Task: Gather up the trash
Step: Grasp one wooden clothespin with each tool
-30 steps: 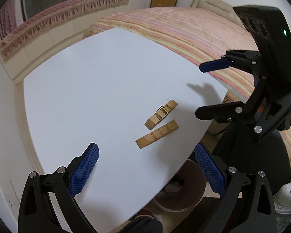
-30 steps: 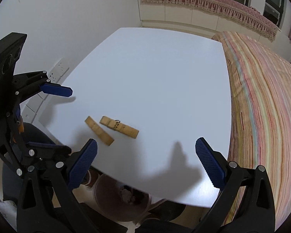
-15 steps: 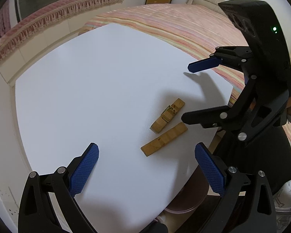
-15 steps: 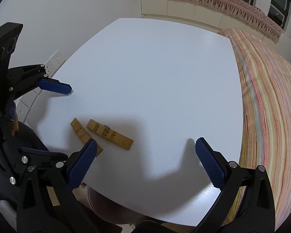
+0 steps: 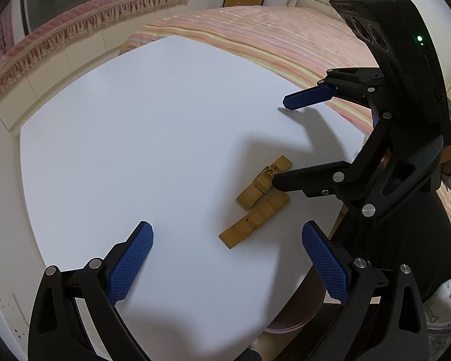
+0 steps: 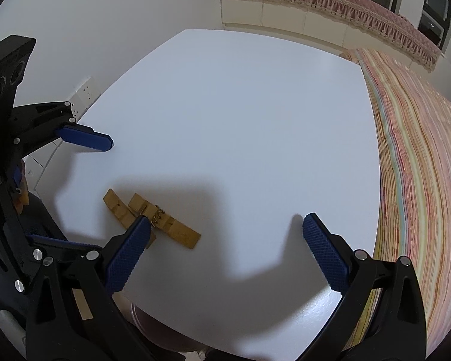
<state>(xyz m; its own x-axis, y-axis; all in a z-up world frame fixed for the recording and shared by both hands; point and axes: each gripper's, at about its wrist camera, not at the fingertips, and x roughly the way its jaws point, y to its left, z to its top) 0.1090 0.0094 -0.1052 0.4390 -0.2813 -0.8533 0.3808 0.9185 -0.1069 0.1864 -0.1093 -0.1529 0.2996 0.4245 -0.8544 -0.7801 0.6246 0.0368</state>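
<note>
Two halves of a broken wooden clothespin lie side by side near the front edge of the white table (image 5: 135, 138). One half carries the metal spring (image 5: 264, 179) and shows in the right wrist view (image 6: 168, 225). The plain half (image 5: 255, 219) lies beside it and shows there too (image 6: 117, 207). My left gripper (image 5: 228, 258) is open, just short of the plain half. My right gripper (image 6: 225, 246) is open and low over the table, its left fingertip (image 6: 135, 234) over the pieces; it also shows in the left wrist view (image 5: 288, 141).
A brownish-pink bin (image 5: 297, 313) stands on the floor under the table's front edge. A bed with a striped cover (image 6: 421, 165) runs along the table's right side. A wall with sockets (image 6: 85, 90) is at the left.
Both grippers have moved down and closer to the wooden pieces. The right gripper's lower finger now overlaps the spring half. Both stay open.
</note>
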